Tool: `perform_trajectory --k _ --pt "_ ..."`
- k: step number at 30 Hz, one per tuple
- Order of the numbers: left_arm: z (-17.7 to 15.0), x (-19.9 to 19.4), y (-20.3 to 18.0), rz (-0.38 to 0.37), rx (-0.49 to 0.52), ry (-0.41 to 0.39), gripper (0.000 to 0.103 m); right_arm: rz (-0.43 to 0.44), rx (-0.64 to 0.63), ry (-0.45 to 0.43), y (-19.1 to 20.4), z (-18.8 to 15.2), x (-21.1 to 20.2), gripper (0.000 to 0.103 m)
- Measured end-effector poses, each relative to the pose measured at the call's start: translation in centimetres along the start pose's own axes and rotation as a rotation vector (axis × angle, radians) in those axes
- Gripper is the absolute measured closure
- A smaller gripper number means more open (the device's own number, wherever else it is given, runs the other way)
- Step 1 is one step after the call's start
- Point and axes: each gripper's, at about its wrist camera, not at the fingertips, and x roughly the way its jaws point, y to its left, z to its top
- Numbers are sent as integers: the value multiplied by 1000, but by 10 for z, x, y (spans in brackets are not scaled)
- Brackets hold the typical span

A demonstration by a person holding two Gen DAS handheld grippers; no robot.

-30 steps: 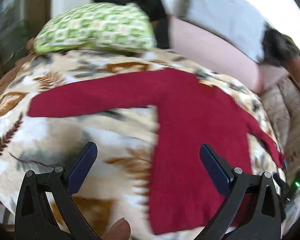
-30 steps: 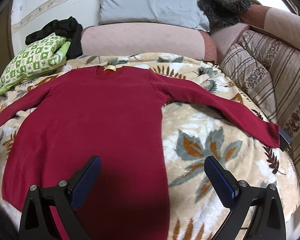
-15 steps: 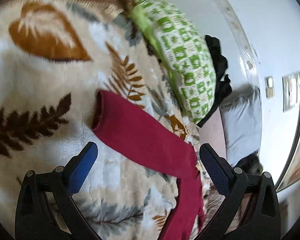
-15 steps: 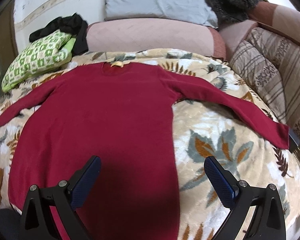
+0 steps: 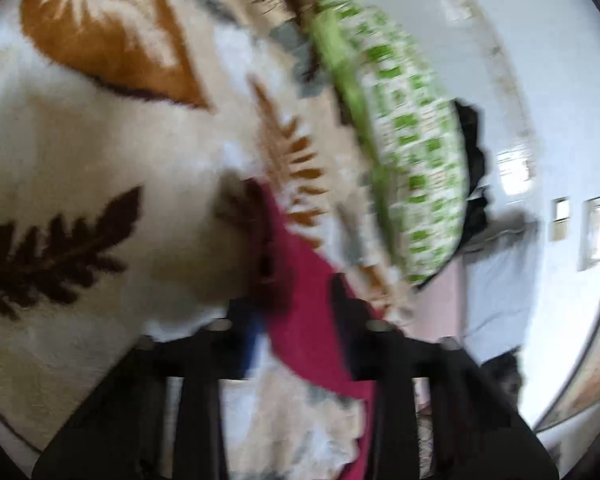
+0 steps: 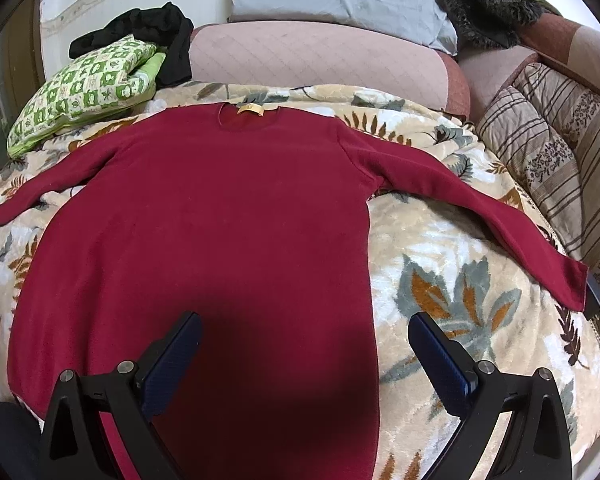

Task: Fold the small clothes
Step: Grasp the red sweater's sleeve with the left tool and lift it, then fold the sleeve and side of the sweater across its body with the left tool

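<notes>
Two grippers differ now. The left gripper (image 5: 300,344), wide apart half a second ago, has narrowed around the sleeve (image 5: 300,300) cuff; blur hides whether it truly pinches. The right gripper (image 6: 303,356) hangs open over the sweater's (image 6: 220,220) hem. The sweater lies flat on the blanket (image 6: 439,260), so the sleeve fold is likely beginning.

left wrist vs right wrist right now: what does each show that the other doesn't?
Left wrist only: a blurred close-up of the left gripper narrowed around the sweater's sleeve cuff, plus wall plates.

Right wrist only: the whole red sweater spread flat, its neck label, the far sleeve, striped cushions and the open right gripper.

Both: the leaf-print blanket, green checked pillow and black garment.
</notes>
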Motion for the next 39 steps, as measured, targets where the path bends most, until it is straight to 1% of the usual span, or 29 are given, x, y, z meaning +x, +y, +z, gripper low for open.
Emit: perform_trajectory --k 2,4,6,8,10,11,12,14,15,17,18,19,21,23,24,26,29,34,39 --pt "-1 3 -2 64 26 0 89 1 -5 3 1 0 1 1" --pt "-3 2 -7 116 65 -18 92 1 -10 7 1 0 1 1" --pt "-9 -6 -20 189 148 -89 95 2 -3 4 0 0 0 1" --pt "-18 -16 -37 200 234 -150 96 9 12 3 -2 0 -1 1" --pt "-37 -25 -73 196 391 -207 96 16 26 4 -5 0 -1 1" --pt "-46 -26 -88 184 446 -219 96 19 31 3 -6 0 -2 1" --pt "-60 -24 -111 143 513 -220 96 23 36 1 -7 0 -2 1" --pt "-82 -14 -144 67 585 -188 96 33 56 4 -8 4 0 1" --pt "-101 0 -167 7 623 -146 96 45 67 10 -9 7 2 1" --pt "-132 24 -197 -82 662 -67 96 93 88 23 -9 18 5 1" --pt "-158 45 -218 -128 690 -7 96 103 98 8 -9 23 5 1" --pt "-175 60 -231 -149 707 29 96 103 105 -10 -10 26 4 1" --pt "-222 98 -261 -180 752 105 96 88 112 -36 -13 23 6 1" --pt "-258 129 -280 -196 782 156 96 70 131 4 -20 18 12 1" --pt "-281 149 -291 -196 803 188 96 76 160 18 -26 15 13 1" --pt "-315 180 -309 -189 840 226 96 80 200 21 -36 12 12 1" --pt "-350 209 -327 -177 877 256 96 80 245 27 -48 10 12 1" --pt "-387 224 -332 -167 924 297 96 114 321 58 -60 8 19 1" --pt "-405 244 -329 -159 945 346 96 107 416 55 -78 7 20 1"
